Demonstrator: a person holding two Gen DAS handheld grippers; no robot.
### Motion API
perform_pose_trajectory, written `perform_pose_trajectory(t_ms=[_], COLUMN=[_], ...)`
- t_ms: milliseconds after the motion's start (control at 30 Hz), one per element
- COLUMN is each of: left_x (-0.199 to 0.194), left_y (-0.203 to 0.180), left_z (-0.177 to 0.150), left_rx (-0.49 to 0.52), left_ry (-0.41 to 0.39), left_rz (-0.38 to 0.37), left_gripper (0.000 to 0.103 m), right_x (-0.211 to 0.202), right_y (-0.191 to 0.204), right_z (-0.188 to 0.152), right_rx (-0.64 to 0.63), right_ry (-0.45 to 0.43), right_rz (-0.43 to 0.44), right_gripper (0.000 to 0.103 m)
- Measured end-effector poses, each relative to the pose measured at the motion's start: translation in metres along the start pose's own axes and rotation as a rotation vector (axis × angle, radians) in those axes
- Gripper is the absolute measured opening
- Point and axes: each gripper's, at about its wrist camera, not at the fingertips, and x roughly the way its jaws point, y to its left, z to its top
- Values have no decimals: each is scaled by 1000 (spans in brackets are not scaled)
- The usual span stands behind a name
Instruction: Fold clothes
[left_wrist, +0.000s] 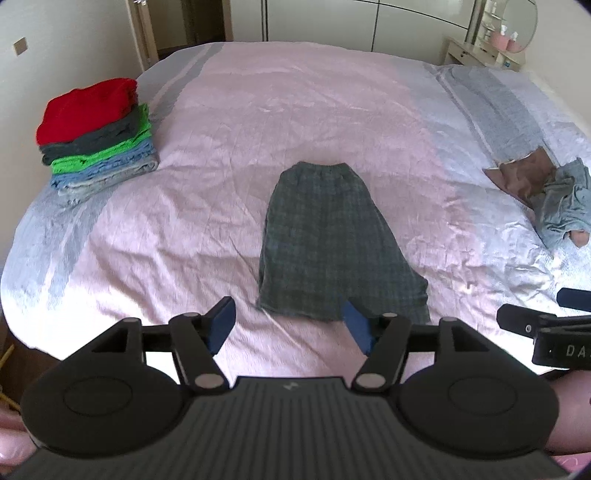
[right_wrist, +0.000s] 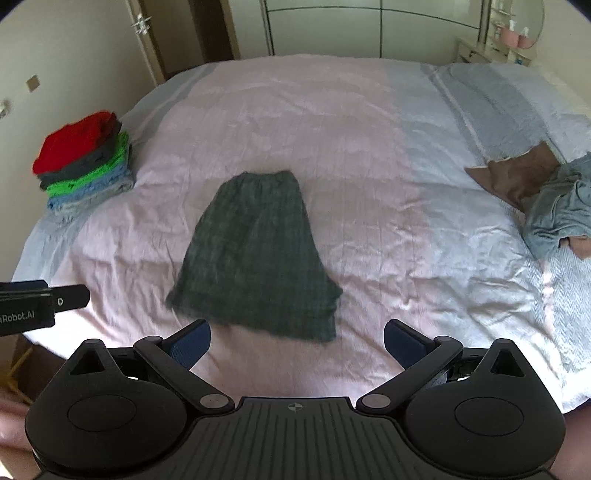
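Note:
A dark green plaid garment (left_wrist: 332, 243) (right_wrist: 258, 254) lies flat on the pink bedspread, folded lengthwise, waistband at the far end. My left gripper (left_wrist: 290, 323) hovers above its near hem, open, nothing between its blue pads. My right gripper (right_wrist: 297, 343) also stands open and wide, just in front of the garment's near edge, holding nothing. Each gripper shows at the edge of the other's view: the right gripper (left_wrist: 543, 325) at the right, the left gripper (right_wrist: 40, 302) at the left.
A stack of folded clothes (left_wrist: 98, 138) (right_wrist: 85, 162), red on top, sits at the bed's left edge. A crumpled brown and grey-blue pile (left_wrist: 546, 192) (right_wrist: 546, 192) lies at the right. The bed (left_wrist: 295, 110) ends near a wardrobe and a dresser (left_wrist: 476, 51).

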Motion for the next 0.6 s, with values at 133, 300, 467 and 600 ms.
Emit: perform_pose_trajectory(t_ms=[133, 300, 467, 600], left_x=[-6, -13, -18, -17], left_y=[-10, -17, -19, -20], left_z=[-16, -32, -43, -45], left_rx=[-23, -47, -63, -55], left_ry=[7, 21, 35, 42], left_rz=[25, 51, 73, 75], left_gripper=[62, 62, 62, 62], right_x=[-3, -3, -5, -5], right_y=[-5, -7, -4, -3], right_z=[-12, -21, -25, -25], right_rx=[-21, -41, -71, -67], right_ry=[36, 69, 81, 79], right_rz=[25, 49, 69, 64], right_gripper=[102, 102, 102, 102])
